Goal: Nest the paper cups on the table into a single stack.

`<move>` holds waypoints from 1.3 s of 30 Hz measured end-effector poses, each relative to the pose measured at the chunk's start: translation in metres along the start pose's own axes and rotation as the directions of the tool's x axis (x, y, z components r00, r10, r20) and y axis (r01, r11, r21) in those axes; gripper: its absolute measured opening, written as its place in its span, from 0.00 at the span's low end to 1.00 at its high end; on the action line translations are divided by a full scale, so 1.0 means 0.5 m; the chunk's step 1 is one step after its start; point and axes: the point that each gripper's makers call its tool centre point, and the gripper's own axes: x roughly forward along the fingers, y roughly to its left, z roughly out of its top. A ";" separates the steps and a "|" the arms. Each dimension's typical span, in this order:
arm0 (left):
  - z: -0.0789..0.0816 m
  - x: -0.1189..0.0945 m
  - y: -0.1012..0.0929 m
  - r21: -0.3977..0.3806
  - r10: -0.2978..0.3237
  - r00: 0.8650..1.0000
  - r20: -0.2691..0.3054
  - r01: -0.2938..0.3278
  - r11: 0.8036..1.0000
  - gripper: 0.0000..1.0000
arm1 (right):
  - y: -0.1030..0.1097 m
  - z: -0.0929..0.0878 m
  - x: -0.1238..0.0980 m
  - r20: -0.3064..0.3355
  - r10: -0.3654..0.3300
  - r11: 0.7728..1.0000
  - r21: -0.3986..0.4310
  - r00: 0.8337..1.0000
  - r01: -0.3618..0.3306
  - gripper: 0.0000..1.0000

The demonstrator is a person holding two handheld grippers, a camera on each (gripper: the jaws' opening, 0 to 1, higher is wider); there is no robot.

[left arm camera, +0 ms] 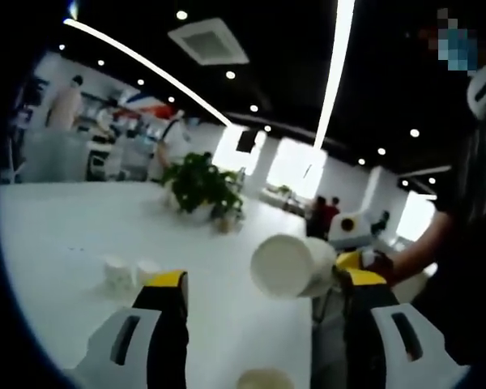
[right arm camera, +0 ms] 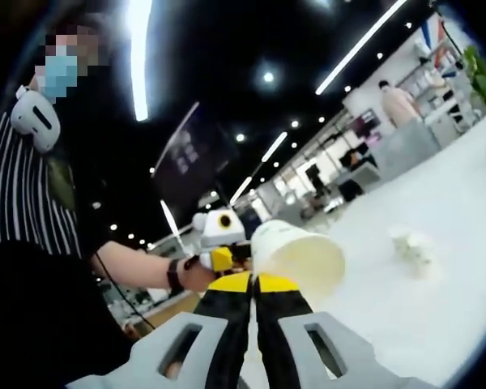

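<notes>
A white paper cup (left arm camera: pixel 287 266) hangs on its side in the air, its base turned toward the left gripper view. My right gripper (right arm camera: pixel 253 279) is shut on that cup's rim (right arm camera: pixel 296 255); it enters the left gripper view from the right (left arm camera: pixel 350 259). My left gripper (left arm camera: pixel 266 279) stands wide open, the cup hovering just ahead between its jaws and apart from them. It shows behind the cup in the right gripper view (right arm camera: pixel 219 258). Two small white cups (left arm camera: pixel 130 271) stand on the white table, seen too in the right gripper view (right arm camera: pixel 413 247). Another cup's rim (left arm camera: pixel 263 378) peeks up at the bottom edge.
A potted green plant (left arm camera: pixel 202 186) stands at the middle of the long white table (left arm camera: pixel 65 235). The person holding the grippers stands at the right (left arm camera: pixel 470 243). Other people and shelves are far in the background.
</notes>
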 end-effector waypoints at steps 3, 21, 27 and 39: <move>0.002 -0.006 0.008 0.009 0.018 1.000 0.003 -0.018 1.000 0.83 | 0.002 0.003 0.001 0.005 0.004 1.000 0.003 1.000 -0.004 0.00; 0.001 -0.037 0.031 0.076 0.115 0.993 0.022 -0.116 0.990 0.98 | -0.001 0.014 0.001 0.007 -0.008 1.000 0.013 1.000 0.008 0.00; -0.012 -0.052 0.042 0.069 0.135 0.991 0.016 -0.136 0.988 0.98 | -0.006 0.009 0.003 -0.022 -0.020 0.999 0.037 1.000 0.021 0.00; -0.024 -0.079 0.054 0.035 0.169 0.985 0.030 -0.170 0.985 0.98 | -0.006 0.042 0.004 -0.110 -0.022 0.999 -0.035 0.994 0.018 0.00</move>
